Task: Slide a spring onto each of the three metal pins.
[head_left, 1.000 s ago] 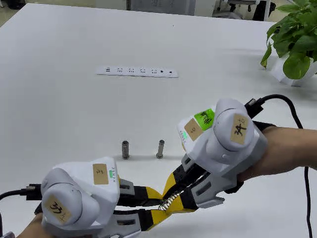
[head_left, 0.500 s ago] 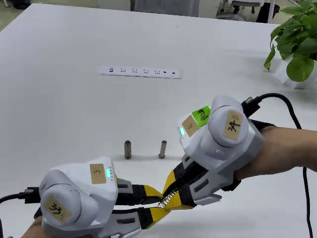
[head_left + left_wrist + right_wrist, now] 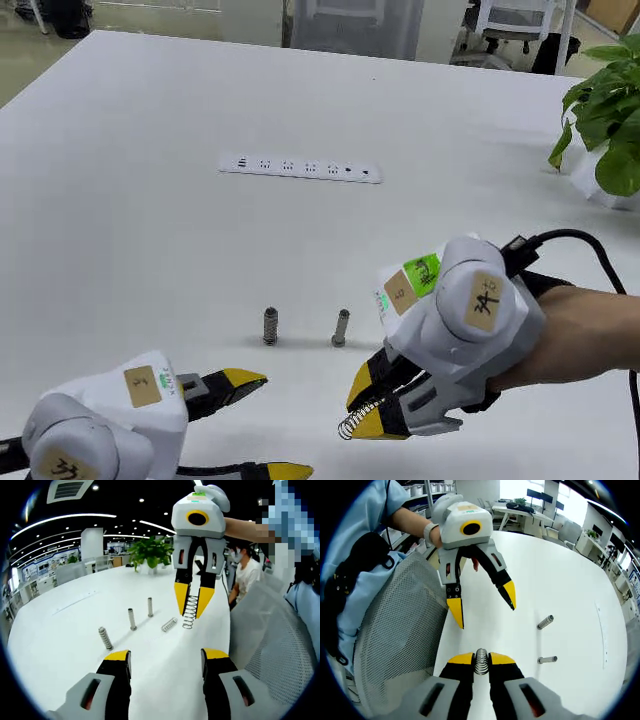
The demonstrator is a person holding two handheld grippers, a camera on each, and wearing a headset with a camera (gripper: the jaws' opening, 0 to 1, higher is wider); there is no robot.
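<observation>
With the left claw [image 3: 268,424] released, the right claw [image 3: 366,404] grasped a spring [image 3: 353,421] by one end, so it could tilt and miss the pin [image 3: 341,327].

white power strip [image 3: 301,167], potted plant [image 3: 606,118], mesh chair [image 3: 395,630]

white table [image 3: 150,200] | power strip [image 3: 300,167] | potted plant [image 3: 610,125] | mesh chair [image 3: 395,630] | ceiling lights [image 3: 75,516]

The white table [image 3: 150,200] is lit brightly and evenly from overhead, and only a faint, soft shadow is cast beside the bare pin [image 3: 341,328]. In the left gripper view the ceiling lights [image 3: 75,516] are stretched into glaring arcs, and edges are bowed by fisheye distortion.
</observation>
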